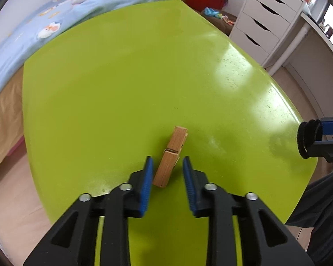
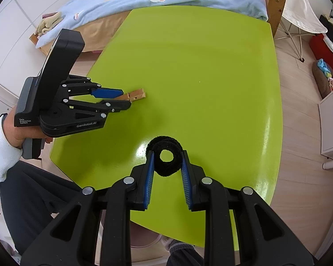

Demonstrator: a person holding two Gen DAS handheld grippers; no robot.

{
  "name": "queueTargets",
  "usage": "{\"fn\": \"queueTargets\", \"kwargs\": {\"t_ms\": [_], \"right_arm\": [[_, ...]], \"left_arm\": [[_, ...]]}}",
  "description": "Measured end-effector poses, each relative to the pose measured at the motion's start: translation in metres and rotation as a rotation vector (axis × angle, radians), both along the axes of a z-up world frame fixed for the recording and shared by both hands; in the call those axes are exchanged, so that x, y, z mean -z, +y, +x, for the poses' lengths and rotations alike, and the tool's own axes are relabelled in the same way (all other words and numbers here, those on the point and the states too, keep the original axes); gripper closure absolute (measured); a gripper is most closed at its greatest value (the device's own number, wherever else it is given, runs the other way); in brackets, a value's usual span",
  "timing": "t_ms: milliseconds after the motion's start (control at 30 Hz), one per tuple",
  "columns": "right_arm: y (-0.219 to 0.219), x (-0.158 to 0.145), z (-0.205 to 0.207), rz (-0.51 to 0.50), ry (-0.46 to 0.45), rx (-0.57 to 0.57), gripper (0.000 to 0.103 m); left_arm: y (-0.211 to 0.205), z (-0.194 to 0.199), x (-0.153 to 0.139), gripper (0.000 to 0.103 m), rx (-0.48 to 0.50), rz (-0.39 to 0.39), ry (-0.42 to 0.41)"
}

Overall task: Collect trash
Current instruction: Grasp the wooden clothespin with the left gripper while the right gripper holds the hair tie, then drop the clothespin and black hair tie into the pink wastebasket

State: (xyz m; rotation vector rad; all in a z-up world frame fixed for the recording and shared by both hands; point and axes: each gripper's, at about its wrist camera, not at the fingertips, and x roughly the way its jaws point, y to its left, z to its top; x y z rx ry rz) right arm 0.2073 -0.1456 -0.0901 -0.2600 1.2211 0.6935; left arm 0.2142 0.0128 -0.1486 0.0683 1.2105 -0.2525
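A wooden clothespin is seen lying on the green table, bracketed by the parted, not yet closed fingers of the left gripper. A black fuzzy roll is held clamped in the right gripper. No bin is shown; both items appear undeposited.

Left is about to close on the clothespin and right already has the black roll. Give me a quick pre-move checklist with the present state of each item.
1. Left gripper open, jaws straddling the wooden clothespin: ok.
2. Clothespin centred between the pads: not ok, it sits nearer the left pad.
3. Clothespin lying flat on the green table: ok.
4. Right gripper shut on the black roll: ok.
5. The two grippers apart from each other: ok.
6. Trash container in sight: not ok, none visible in either view.
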Motion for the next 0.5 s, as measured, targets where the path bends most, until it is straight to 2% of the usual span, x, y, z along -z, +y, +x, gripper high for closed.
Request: {"fn": "queueTargets", "kwargs": {"t_ms": [67,233,500], "right_arm": [[0.001,0.000,0.000,0.000,-0.002,0.001,0.080],[-0.002,-0.003,-0.005,0.008,-0.011,0.007,0.080],[-0.012,-0.020,-0.024,0.044,-0.048,0.020,0.080]], "left_arm": [[0.002,-0.001,0.000,0.089,-0.008,-0.001,0.004],[0.006,-0.008,-0.007,0.089,-0.030,-0.007,0.003],[0.004,-0.051,-0.049,0.089,-0.072,-0.038,-0.057]]}}
